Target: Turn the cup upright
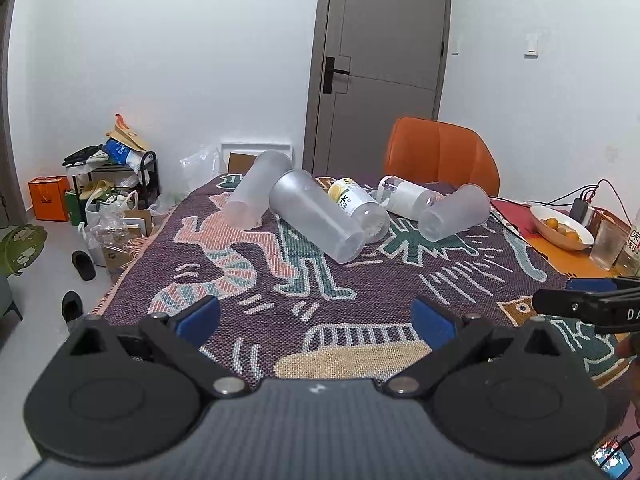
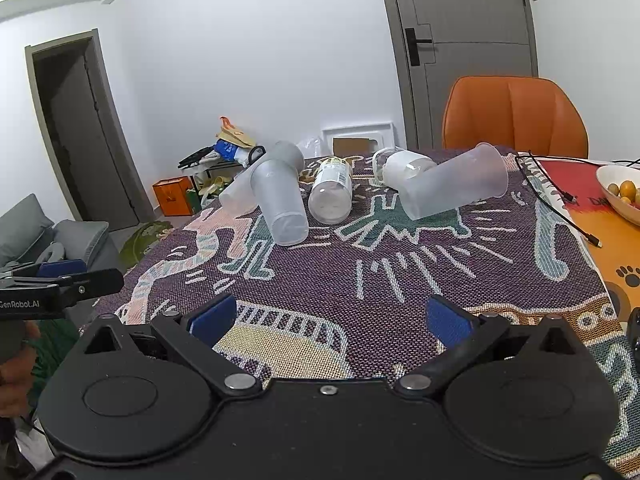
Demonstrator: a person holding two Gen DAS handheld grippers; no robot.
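Three cups (image 1: 316,214) and two bottles (image 1: 360,204) sideways on the blanket (image 1: 360,280), chair (image 1: 440,156) behind.

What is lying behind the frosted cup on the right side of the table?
Behind the right frosted cup lies a clear bottle with a white label, on its side. The cup covers the bottle's lower end, so whether they touch cannot be told. Farther back stands an orange chair.

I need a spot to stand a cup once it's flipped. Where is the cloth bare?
Bare cloth runs between both open grippers, left gripper and right gripper, and the row of tipped cups. That far row, cups and bottles touching, is crowded.
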